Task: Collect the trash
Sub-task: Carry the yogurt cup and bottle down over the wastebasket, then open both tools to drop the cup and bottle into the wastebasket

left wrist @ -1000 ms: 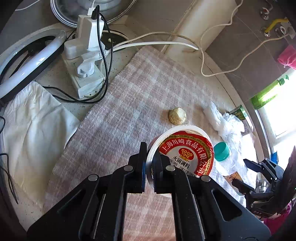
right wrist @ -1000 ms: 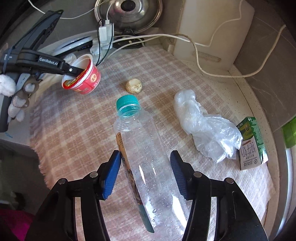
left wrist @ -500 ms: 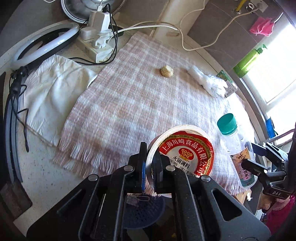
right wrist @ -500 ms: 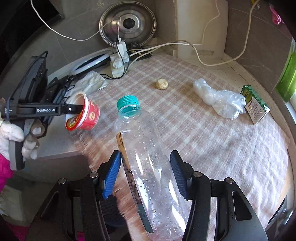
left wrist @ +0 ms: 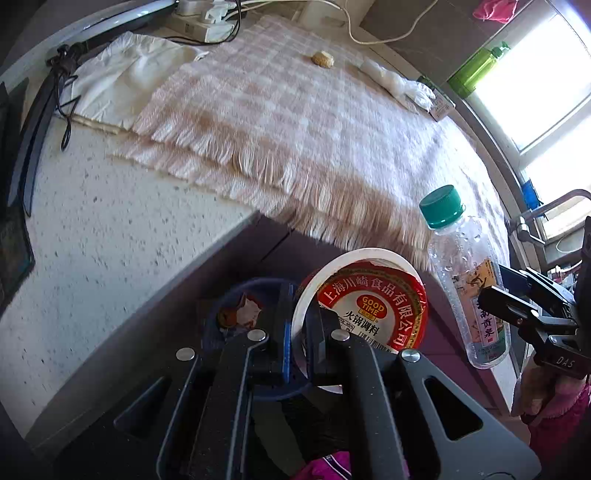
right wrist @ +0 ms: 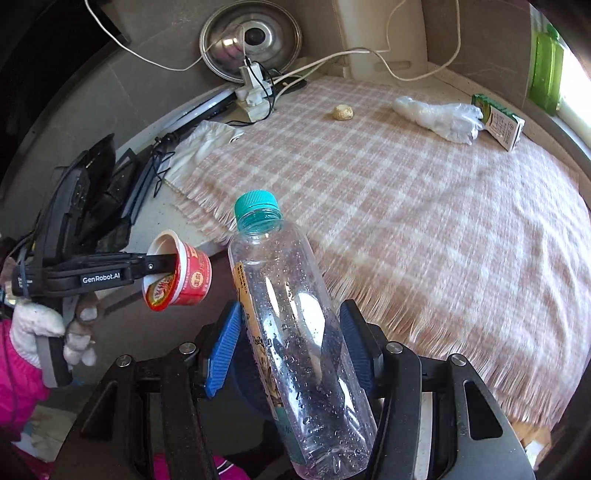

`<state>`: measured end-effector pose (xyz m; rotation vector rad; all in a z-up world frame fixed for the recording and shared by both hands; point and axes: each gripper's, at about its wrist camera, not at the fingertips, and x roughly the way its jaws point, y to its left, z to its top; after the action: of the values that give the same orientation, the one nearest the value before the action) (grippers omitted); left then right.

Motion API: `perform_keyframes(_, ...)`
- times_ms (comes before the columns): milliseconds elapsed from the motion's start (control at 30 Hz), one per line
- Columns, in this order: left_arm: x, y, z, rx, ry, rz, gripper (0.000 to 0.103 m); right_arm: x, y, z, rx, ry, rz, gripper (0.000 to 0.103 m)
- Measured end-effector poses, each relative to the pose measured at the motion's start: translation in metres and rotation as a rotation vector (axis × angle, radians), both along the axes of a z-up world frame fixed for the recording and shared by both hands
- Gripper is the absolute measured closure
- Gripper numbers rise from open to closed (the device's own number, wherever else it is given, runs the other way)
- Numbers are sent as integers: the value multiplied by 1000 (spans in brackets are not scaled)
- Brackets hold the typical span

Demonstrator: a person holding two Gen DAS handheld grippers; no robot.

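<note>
My left gripper (left wrist: 301,332) is shut on the rim of a red and white sauce cup (left wrist: 373,306), held off the counter edge above a dark blue bin (left wrist: 236,295) that holds some trash. The cup also shows in the right wrist view (right wrist: 184,277). My right gripper (right wrist: 291,343) is shut on a clear plastic bottle (right wrist: 295,314) with a green cap, held in front of the counter; it also shows in the left wrist view (left wrist: 469,280). On the checked cloth (right wrist: 424,206) lie a small beige lump (right wrist: 343,112), a crumpled plastic bag (right wrist: 439,116) and a green carton (right wrist: 498,122).
A white cloth (left wrist: 122,85), a power strip with cables (right wrist: 255,96), a ring light (left wrist: 103,33) and a metal lid (right wrist: 251,40) crowd the back left of the counter (left wrist: 110,236). A green bottle (right wrist: 546,55) stands by the window.
Both grippers have drawn back from over the cloth to beyond the counter's front edge, still holding the cup and the bottle. The blue bin has come into view under the cup.
</note>
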<state>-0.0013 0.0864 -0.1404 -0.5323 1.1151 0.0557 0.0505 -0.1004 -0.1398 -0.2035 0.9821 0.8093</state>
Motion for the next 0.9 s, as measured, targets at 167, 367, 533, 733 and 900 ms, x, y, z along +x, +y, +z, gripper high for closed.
perform_keyframes(167, -27, -21, -21, 9, 40, -32, 100, -25, -4, -27, -34, 54, -21, 49)
perform_keyframes(367, -42, -38, -48, 27, 94, -66, 100, -47, -6, -52, -78, 76, -26, 49)
perform_keyframes(533, -44, -48, -69, 45, 137, -79, 100, -55, -3, -70, -115, 82, -30, 49)
perform_keyframes(733, -37, -55, -85, 49, 168, -75, 100, -57, 2, -85, -137, 91, -24, 49)
perform_keyframes(900, -37, -59, -87, 51, 158, -79, 100, -58, 9, -87, -144, 81, -2, 47)
